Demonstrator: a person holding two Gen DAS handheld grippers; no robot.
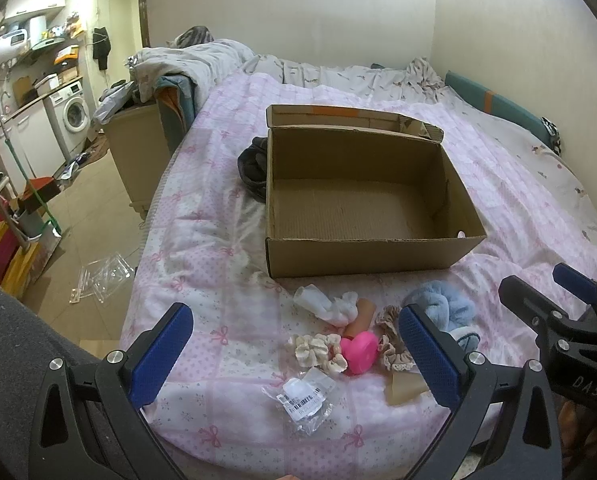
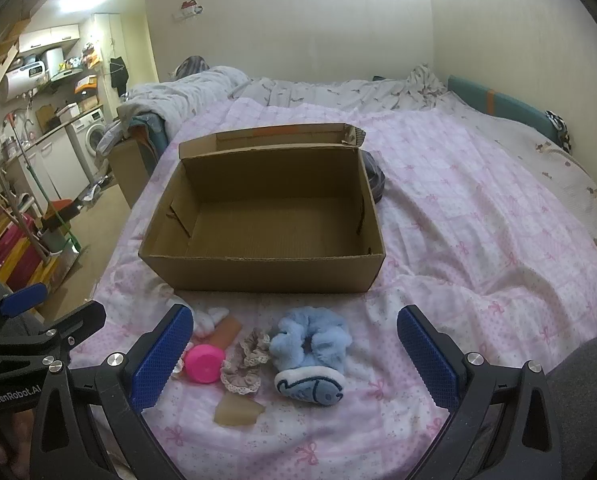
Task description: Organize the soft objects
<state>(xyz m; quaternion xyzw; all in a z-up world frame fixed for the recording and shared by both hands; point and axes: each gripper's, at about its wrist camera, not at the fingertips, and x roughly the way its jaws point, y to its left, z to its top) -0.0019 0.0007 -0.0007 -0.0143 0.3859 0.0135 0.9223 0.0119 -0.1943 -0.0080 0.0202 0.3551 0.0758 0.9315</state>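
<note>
Two grippers: both hover over the near edge of the bed, each with blue-padded jaws spread wide and nothing between them.
Left gripper: at the bottom of the left wrist view, above a cream ruffled scrunchie and a clear plastic packet with a barcode label.
Right gripper: at the bottom of the right wrist view, above a fluffy light-blue scrunchie and a blue-and-white fish-shaped plush touching its near side.
Between them: a bright pink heart-shaped plastic piece, a beige lace-trimmed scrunchie, a white crumpled cloth.
Open brown cardboard box: centre of frame, beyond the soft items, inside bare, lid flap tipped back.
Dark bundled cloth: against the box's far side.
Pink bow-print quilt: under everything.
</note>
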